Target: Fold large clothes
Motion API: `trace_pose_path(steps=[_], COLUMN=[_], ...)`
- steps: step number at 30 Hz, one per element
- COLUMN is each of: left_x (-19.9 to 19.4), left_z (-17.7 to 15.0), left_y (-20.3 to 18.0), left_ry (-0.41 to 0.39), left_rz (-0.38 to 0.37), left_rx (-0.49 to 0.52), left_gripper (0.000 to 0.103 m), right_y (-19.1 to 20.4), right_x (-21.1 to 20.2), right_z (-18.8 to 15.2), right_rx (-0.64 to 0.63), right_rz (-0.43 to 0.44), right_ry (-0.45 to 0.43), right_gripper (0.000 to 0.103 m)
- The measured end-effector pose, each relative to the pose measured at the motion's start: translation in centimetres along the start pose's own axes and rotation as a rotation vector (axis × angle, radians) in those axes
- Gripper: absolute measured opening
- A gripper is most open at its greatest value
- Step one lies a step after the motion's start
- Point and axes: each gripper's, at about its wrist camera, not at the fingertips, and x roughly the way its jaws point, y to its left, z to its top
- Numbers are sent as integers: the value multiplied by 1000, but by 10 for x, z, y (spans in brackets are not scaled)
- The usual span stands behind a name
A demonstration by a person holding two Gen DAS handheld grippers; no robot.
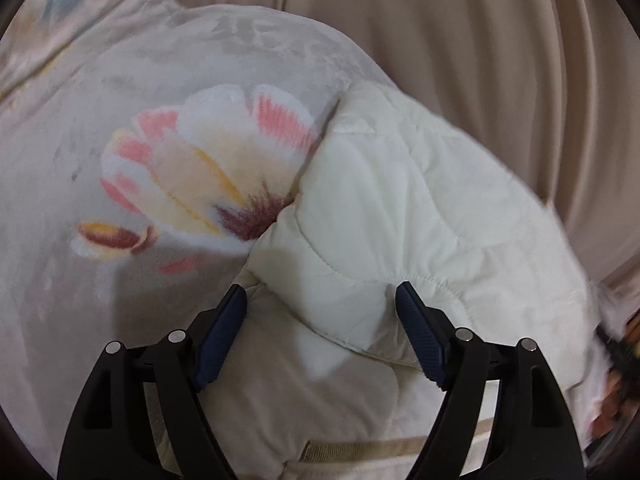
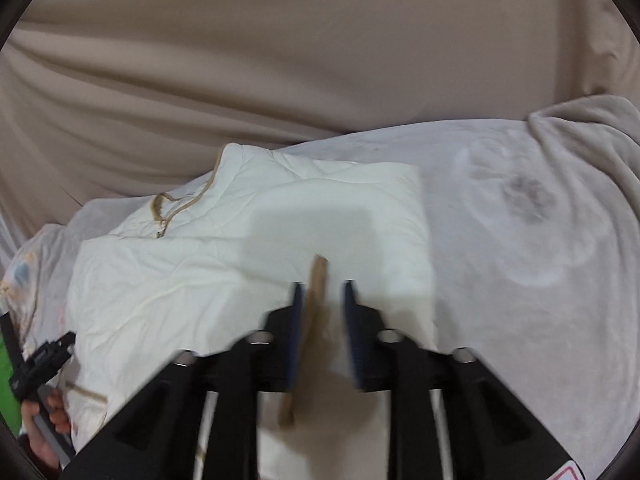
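A cream quilted garment with tan trim lies bunched on a pale blanket printed with a big pink and yellow flower. My left gripper hangs open just above a puffy fold of the garment, its blue pads apart from the cloth. In the right wrist view the garment lies folded into a rough rectangle. My right gripper is part open over its near edge. A tan strap runs up between the jaws, close to the left pad, with a gap on the other side.
A beige sheet in soft folds covers the bed behind the blanket. At the lower left of the right wrist view a hand holds the other gripper's black body. A green patch shows at that edge.
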Motion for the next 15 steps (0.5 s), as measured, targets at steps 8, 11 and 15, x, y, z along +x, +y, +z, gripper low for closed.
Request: trace_pose_path(steps=[8, 11, 15], left_x=[-32, -23, -3], left_z=[0, 1, 9], left_y=[30, 26, 9], left_ry=[30, 96, 122], left_rz=[-88, -151, -149], left_rx=[-150, -191, -151], left_gripper=[75, 79, 59], right_y=[-26, -20, -10], right_x=[-5, 3, 11], right_z=[-45, -49, -36], right_rx=[34, 58, 76], right_rz=[62, 62, 95], right_ry=[106, 114, 110], right_gripper=[51, 53, 31])
